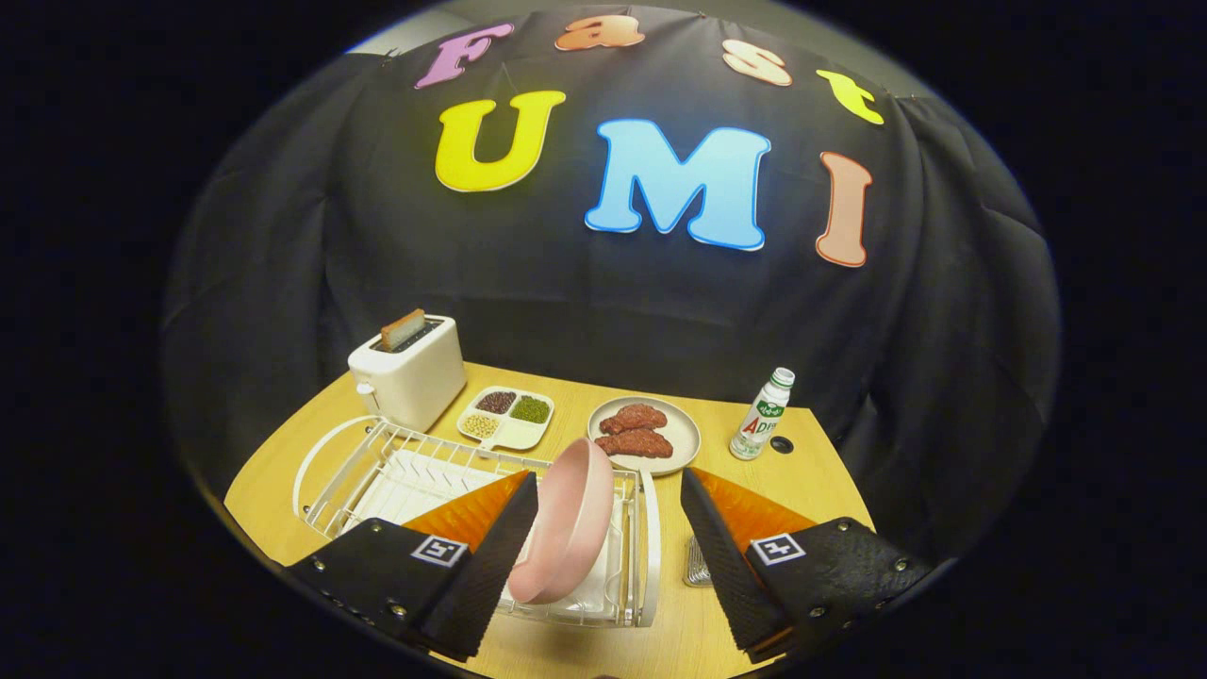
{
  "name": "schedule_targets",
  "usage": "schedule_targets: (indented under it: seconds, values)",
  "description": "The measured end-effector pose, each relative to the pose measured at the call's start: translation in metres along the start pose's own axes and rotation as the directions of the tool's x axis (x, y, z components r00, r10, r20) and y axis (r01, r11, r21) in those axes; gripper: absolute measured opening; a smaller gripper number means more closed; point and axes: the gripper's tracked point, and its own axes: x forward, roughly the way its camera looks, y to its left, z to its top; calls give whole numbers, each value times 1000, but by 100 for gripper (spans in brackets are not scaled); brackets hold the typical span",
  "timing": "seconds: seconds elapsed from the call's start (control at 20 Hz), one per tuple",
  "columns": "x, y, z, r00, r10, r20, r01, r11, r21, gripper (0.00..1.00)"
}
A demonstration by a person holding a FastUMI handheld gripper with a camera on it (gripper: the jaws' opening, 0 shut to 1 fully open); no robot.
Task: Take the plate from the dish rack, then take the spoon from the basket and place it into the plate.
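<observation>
1. We see the gripper (608,514) with its fingers spread wide at the bottom of the frame, pinching nothing; the pink plate (564,523) stands on edge between them, close against the left finger.
2. The plate sits in the white wire dish rack (377,467), lower centre, still to be lifted out.
3. We judge the plate stiff, smooth and rather slippery, light to moderate in weight, and breakable if dropped; its upper rim looks the best place to pinch.
4. The metal basket (696,564) peeks out beside the right finger; we cannot make out the spoon.
5. The bottle (762,415), right of centre, carries a green and red label we cannot read reliably.
</observation>
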Motion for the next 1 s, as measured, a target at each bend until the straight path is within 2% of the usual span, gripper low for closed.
schedule_targets:
  seconds: [0.25, 0.55, 0.6, 0.75, 0.85, 0.9, 1.0]
  values:
    - [39, 2, -26, 984, -35, -173, 39, 999, 19, 93]
    - [60, -9, -45, 947, -135, -291, 133, 991, -24, 91]
    - [58, -10, -45, 939, -157, -305, 151, 988, -43, 75]
    - [66, -6, -50, 925, -200, -322, 183, 980, -84, 50]
    - [72, -6, -56, 915, -230, -332, 205, 973, -108, 28]
    - [67, -1, -46, 909, -244, -337, 219, 969, -109, 28]
    - [70, 5, -45, 911, -218, -349, 192, 975, -109, 26]
